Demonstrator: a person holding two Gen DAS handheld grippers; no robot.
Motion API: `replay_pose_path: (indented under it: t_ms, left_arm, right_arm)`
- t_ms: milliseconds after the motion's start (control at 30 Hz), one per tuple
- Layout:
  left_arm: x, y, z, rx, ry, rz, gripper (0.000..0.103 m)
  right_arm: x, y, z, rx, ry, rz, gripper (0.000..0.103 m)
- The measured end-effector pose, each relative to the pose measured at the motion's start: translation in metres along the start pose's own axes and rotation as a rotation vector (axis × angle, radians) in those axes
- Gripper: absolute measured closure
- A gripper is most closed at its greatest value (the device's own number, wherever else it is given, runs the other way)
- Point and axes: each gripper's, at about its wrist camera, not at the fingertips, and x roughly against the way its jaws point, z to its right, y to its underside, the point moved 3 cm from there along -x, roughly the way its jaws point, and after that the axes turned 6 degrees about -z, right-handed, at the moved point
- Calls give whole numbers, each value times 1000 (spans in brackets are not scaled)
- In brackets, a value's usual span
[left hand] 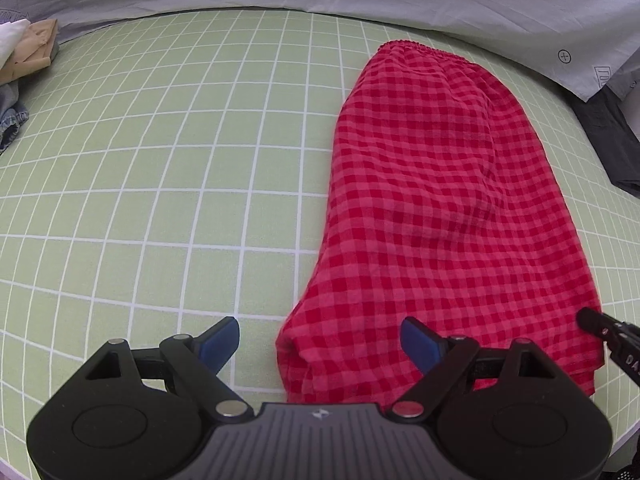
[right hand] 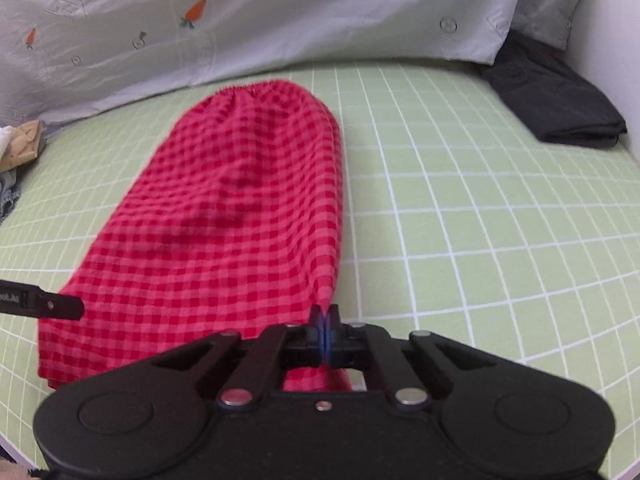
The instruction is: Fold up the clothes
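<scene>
A red checked garment [left hand: 436, 208] lies folded lengthwise on the green grid mat [left hand: 160, 160], its gathered waistband at the far end. My left gripper [left hand: 320, 344] is open over the garment's near left corner, its right blue pad above the cloth and its left pad above the mat. My right gripper [right hand: 325, 320] is shut on the garment's [right hand: 224, 216] near right corner. The right gripper's tip shows at the right edge of the left wrist view [left hand: 608, 332]. The left gripper's finger shows at the left edge of the right wrist view [right hand: 44, 304].
A grey sheet [right hand: 280, 20] with carrot prints drapes the back wall. A folded black garment [right hand: 556, 100] lies at the far right by a white wall. A pile of beige, white and denim clothes [left hand: 20, 64] sits at the far left.
</scene>
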Motion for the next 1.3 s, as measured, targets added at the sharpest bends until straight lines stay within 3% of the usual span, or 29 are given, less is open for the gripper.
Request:
replay_pose_path:
  t_ms: [100,233,300,367,567,633,700,733,767,800,833,867,900,1000,1067,1300]
  left_arm:
    - [4,6,-4,16,-5,9,15]
    - [3,14,-10,42,-4,-9,15]
    - [-1,18,-11,43,-9,-20,15]
    - [-5,21,-12,36,-10,-30,15]
    - [-14,35,-8,25,-15,-49,17]
    - [-15,41,-6,10,-5,-45,23]
    - [-13,45,-4,-10,-4,-27,33]
    - [-13,45,-2,-24,6,-23,37]
    - [-12,45,-1,-39,19,-21,52]
    - [-12,45,0,-55,32,-19,72]
    - [-11,46,2,-70,46,-17,84]
    - [-11,46,3,-85,59,-14,95]
    - [-7,44,3,-79,75,-14,96]
    - [10,37,-3,-33,124,-15,97]
    - [32,25,-6,-33,141,25,97]
    - [76,-34,0,-14,216,144,97]
  right_arm:
    - [28,-1,-2,-10,-11,47,102]
    - [14,21,7,-75,-4,-86,99]
    - [6,33,11,-82,32,-130,89]
    - [6,39,12,-94,25,-137,42]
    - [-4,55,3,-115,16,-177,32]
    - [-4,60,-4,-100,29,-159,32]
    - [-2,61,-8,-80,33,-139,45]
    - [-1,61,-10,-67,34,-127,61]
    - [-1,61,-12,-46,34,-127,75]
    - [0,60,-14,-28,28,-128,84]
    - [3,60,-15,-28,19,-131,100]
    - [7,60,-16,-27,10,-134,99]
    - [10,60,-17,-27,1,-137,100]
    - [28,54,-19,-54,-33,-125,100]
    - [48,44,-19,-103,-62,-91,100]
    - [74,-28,-25,-113,-99,121,100]
